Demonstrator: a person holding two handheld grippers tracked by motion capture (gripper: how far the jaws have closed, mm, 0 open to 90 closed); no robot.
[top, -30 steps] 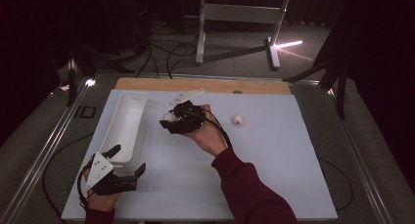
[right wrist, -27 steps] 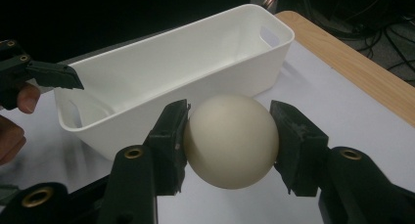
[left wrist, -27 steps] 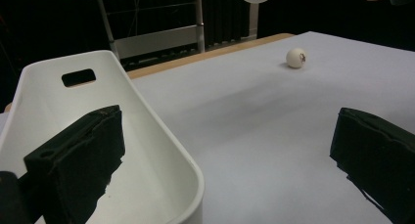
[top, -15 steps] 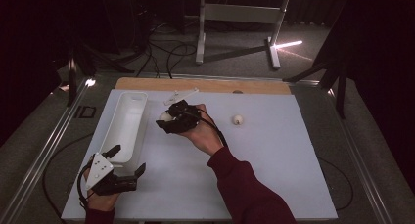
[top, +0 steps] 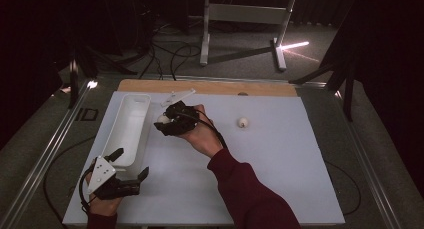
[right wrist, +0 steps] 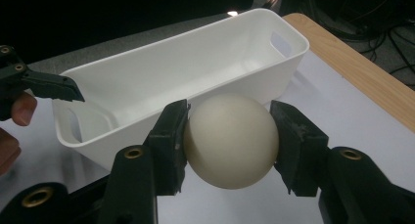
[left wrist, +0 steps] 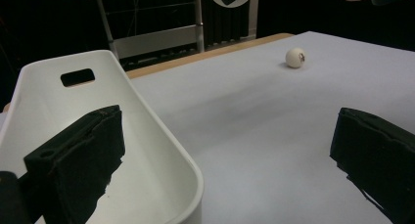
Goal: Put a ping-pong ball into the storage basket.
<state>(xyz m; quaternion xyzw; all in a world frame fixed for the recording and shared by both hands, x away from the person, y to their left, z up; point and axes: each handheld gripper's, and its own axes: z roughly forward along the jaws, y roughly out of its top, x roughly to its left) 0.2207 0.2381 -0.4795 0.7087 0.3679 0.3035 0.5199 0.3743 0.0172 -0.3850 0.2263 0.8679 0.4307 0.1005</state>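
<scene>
right claw (right wrist: 229,136) has a cream ball (right wrist: 230,140) clenched between its jaws, pads pressing on both sides, and it's carried above the table (top: 280,169) right beside the long white bin (right wrist: 161,72), just off its near wall. from the high view the right claw (top: 167,123) sits at the bin's (top: 131,129) right edge toward the far end, ball (top: 162,118) peeking out pale at the tip. looks like the job is dropping balls into that bin, and this one is close to home but not in yet; it has to get over the rim and then be let go. the bin looks empty inside from what the right gripper view shows, so by my reading nothing has been delivered so far. a second ball (top: 242,122) waits out on the table, well apart from the bin to the right, also visible in the left gripper view (left wrist: 295,57), untouched. the left claw (top: 131,165) rests at the near end of the bin, jaws spread wide with nothing between them, one jaw hanging over the bin's (left wrist: 161,136) inside and the other over bare table (left wrist: 254,136). so: one ball in hand at the doorstep, one more to fetch.
</scene>
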